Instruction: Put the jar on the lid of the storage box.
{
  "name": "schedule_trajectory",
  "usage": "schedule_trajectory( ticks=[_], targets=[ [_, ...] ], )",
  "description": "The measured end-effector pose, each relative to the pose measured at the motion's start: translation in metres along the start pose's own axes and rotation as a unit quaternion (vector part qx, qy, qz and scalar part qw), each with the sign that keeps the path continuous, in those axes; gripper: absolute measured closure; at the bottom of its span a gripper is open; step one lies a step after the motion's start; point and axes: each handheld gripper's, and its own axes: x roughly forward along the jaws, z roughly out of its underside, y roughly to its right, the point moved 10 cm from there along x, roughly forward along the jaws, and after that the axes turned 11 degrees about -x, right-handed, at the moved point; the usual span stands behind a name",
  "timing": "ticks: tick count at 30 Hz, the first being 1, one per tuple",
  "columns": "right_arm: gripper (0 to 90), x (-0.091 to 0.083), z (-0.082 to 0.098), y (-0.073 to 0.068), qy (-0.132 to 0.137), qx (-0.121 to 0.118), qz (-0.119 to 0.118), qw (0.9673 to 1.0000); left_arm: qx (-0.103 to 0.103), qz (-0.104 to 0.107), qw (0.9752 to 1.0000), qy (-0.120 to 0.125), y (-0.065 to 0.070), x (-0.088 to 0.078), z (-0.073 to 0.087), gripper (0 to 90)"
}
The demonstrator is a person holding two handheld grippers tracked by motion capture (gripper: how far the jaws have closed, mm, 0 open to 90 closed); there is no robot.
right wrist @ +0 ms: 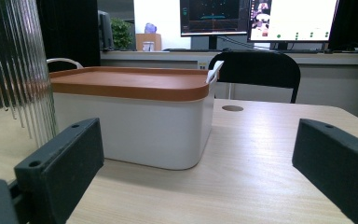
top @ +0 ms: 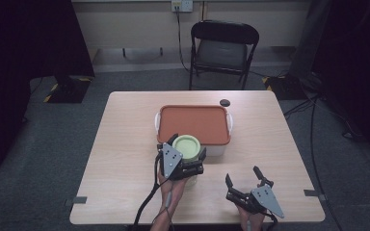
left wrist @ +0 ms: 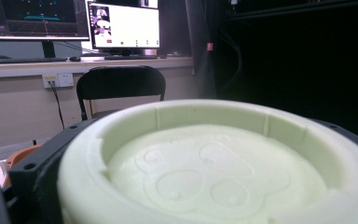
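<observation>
Your left claw (top: 189,155) is clamped around the pale green lid (top: 186,147) of a ribbed clear jar (right wrist: 14,65), which stands on the bench (top: 120,144) just in front of the white box with the orange lid (top: 193,124). To its right, your right claw (top: 244,177) rests near the bench's front edge, jaws spread wide and holding nothing.

We see a black folding chair (top: 224,48) behind the wooden table (top: 125,144), grey carpet (top: 43,159), a beige wall (top: 139,29) with a socket (top: 181,5), and lit monitors (left wrist: 123,25) on a desk.
</observation>
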Motion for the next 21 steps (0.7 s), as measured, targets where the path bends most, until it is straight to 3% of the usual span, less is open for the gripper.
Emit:
schedule_trajectory(
  ticks=[21],
  targets=[
    [1.1,0.0,0.0,0.0,0.0,0.0,-0.001,1.0,0.013,-0.005,0.9999,-0.008,0.001,0.0,0.016,0.3]
  ],
)
